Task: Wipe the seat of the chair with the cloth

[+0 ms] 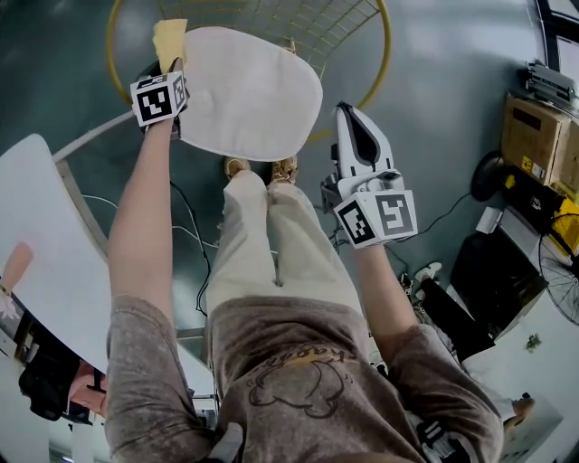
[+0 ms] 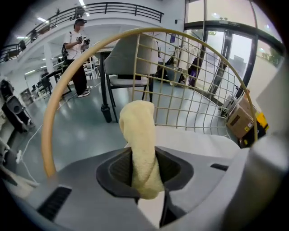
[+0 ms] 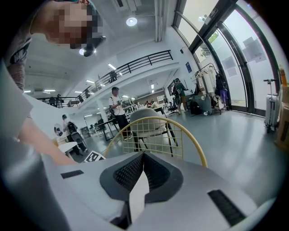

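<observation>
The chair has a white padded seat [image 1: 249, 90] and a yellow wire back [image 1: 298, 27]. My left gripper [image 1: 172, 68] is at the seat's left rim, shut on a pale yellow cloth [image 1: 169, 41] that sticks out past the jaws. In the left gripper view the cloth [image 2: 140, 149] stands rolled between the jaws, with the seat [image 2: 198, 142] just beyond and the wire back [image 2: 180, 85] arching over it. My right gripper [image 1: 348, 113] hangs to the right of the seat, off the chair, its jaws shut with nothing in them [image 3: 141, 169].
A white round table [image 1: 36, 244] is at the left. Cardboard boxes [image 1: 538, 136] and black cases [image 1: 484, 271] lie at the right, with cables on the grey floor. The person's legs [image 1: 271, 235] stand just before the chair. Other people and chairs are far off.
</observation>
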`<state>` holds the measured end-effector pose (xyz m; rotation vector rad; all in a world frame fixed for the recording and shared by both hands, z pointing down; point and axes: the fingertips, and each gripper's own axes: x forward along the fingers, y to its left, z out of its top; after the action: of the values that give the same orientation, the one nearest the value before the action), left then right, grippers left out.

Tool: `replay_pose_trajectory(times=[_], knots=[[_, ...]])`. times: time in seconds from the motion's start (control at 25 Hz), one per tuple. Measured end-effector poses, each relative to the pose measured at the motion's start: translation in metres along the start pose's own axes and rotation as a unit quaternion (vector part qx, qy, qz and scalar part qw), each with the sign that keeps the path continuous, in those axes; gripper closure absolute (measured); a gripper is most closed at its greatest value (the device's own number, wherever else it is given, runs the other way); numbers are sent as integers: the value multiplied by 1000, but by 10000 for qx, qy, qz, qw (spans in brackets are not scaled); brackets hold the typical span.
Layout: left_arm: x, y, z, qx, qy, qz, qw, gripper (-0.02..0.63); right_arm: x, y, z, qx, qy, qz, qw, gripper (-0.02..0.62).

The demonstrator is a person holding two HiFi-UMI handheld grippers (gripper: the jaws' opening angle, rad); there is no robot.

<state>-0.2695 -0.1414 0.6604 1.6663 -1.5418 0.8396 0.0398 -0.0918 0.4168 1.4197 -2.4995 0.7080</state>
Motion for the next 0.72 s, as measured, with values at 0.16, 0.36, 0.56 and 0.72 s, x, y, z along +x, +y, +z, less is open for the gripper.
replay_pose_trajectory(times=[0.16, 0.36, 0.56, 0.72], knots=[[5, -2, 3, 271, 131, -46, 9995, 492, -1, -5, -2, 13, 20, -58, 10000, 569], [12, -5, 3, 196, 180, -97, 9996, 494, 1, -11, -5, 65, 42, -131, 9999, 569], [19, -31, 2, 432, 316, -393, 9978, 494, 5, -12, -8, 115, 77, -124, 9998, 569], [27, -54, 0, 267, 342, -630, 9971, 494, 5, -16, -8, 123, 81, -142, 9998, 569]])
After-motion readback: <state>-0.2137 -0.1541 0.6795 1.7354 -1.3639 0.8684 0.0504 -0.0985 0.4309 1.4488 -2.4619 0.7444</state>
